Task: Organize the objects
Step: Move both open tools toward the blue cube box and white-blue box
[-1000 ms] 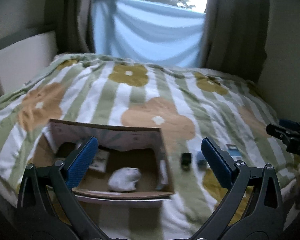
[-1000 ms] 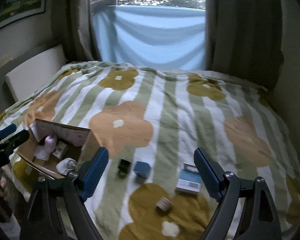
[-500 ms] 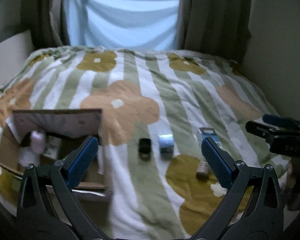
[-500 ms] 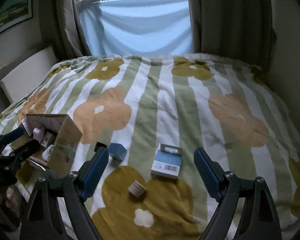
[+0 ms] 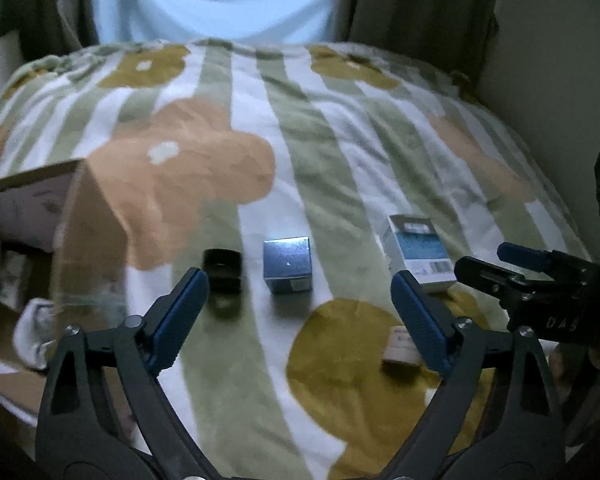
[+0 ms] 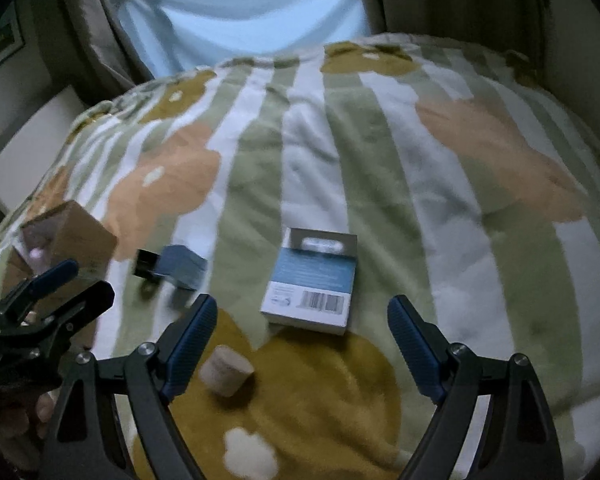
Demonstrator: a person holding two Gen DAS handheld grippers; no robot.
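On the flowered bedspread lie a small black box point(image 5: 222, 270), a blue cube box point(image 5: 287, 265), a white and blue carton with a barcode point(image 5: 418, 253) and a small beige roll point(image 5: 398, 346). My left gripper point(image 5: 298, 314) is open and empty, just short of the blue cube. My right gripper point(image 6: 302, 328) is open and empty, its fingers either side of the near end of the carton point(image 6: 314, 278). The beige roll point(image 6: 227, 370) lies beside its left finger. The cardboard box point(image 5: 76, 248) stands at the left with white items point(image 5: 32, 332) inside.
The right gripper shows at the right edge of the left wrist view point(image 5: 532, 280); the left gripper shows at the left edge of the right wrist view point(image 6: 48, 300). Curtains point(image 5: 416, 0) and a wall point(image 5: 560, 60) stand behind the bed.
Both grippers have swung right, away from the cardboard box, and moved closer to the loose items. The carton now lies between the right gripper's fingers. Both stay open.
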